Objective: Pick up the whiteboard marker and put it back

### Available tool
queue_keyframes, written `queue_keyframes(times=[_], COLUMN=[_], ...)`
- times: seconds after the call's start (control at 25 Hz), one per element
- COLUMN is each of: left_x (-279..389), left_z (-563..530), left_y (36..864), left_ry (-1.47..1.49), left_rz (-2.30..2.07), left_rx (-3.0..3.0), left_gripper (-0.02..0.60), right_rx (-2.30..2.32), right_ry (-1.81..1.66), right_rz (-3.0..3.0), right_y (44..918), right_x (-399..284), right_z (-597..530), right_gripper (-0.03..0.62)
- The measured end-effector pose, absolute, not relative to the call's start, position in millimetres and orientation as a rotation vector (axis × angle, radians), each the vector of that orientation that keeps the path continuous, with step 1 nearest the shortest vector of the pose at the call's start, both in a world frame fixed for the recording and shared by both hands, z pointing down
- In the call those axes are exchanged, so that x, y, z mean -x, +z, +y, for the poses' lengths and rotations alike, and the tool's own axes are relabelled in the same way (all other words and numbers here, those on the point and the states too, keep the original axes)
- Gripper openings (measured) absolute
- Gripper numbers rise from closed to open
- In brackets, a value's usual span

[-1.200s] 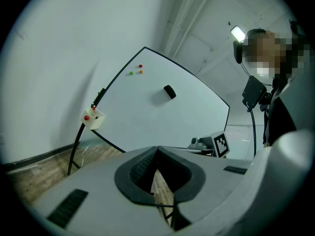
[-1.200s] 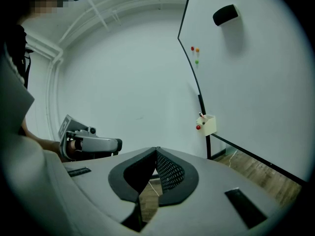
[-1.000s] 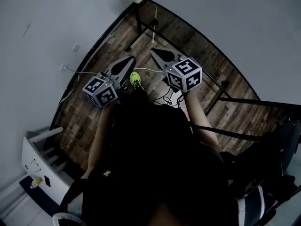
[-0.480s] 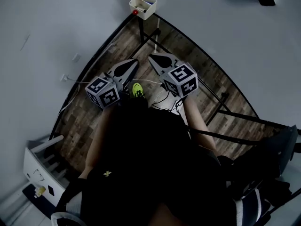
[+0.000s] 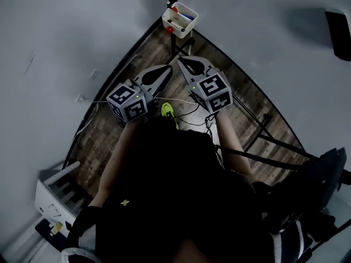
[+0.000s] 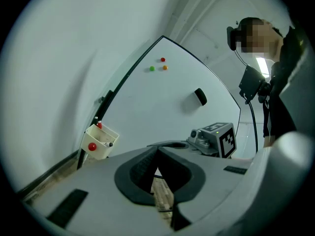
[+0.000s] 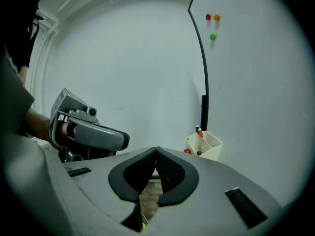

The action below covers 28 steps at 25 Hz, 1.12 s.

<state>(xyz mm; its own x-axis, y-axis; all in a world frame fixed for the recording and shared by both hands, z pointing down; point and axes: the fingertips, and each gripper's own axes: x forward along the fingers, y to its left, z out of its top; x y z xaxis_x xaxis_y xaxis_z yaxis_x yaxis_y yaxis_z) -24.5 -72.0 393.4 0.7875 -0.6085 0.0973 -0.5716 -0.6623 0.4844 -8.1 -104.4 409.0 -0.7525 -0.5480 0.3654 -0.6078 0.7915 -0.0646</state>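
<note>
View from above, looking steeply down on a person standing on a wood floor. At far left is a plain white wall.

Next comes the left tongs, held out in front of the person. Its own view shows the tips closed against each other with nothing between them.

Just ahead of both tongs, near the top centre, a small cream holder hangs on the lower edge of a whiteboard. A red-capped whiteboard marker stands upright inside the holder, at its back, with a black-tipped one beside it. A round red magnet sits on the holder's front. Neither tongs touches the holder.

To the right is the right tongs, side by side with the left one and pointing at the holder. Its tips are also closed and empty.

Further right the whiteboard fills the frame. It carries a red magnet, a green magnet and an orange magnet, and, at far right, a dark eraser.
</note>
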Motion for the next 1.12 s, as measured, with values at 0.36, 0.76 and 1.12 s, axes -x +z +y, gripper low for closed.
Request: queue_keyframes(times=[0.36, 0.76, 1.12], left_x=[43, 55, 58], left_z=[-106, -136, -155], left_y=[413, 422, 428], left_ry=[-0.077, -0.108, -0.157], left_rz=[-0.809, -0.798, -0.864], left_rx=[-2.446, -2.418, -2.356], left_gripper=[0.015, 0.015, 0.015], right_rx=[-0.945, -0.984, -0.87], right_ry=[0.242, 0.205, 0.175], right_rz=[-2.567, -2.481, -2.412], right_y=[426, 438, 462], right_x=[22, 17, 21], right_z=[-150, -187, -219], right_gripper=[0.018, 0.072, 0.117])
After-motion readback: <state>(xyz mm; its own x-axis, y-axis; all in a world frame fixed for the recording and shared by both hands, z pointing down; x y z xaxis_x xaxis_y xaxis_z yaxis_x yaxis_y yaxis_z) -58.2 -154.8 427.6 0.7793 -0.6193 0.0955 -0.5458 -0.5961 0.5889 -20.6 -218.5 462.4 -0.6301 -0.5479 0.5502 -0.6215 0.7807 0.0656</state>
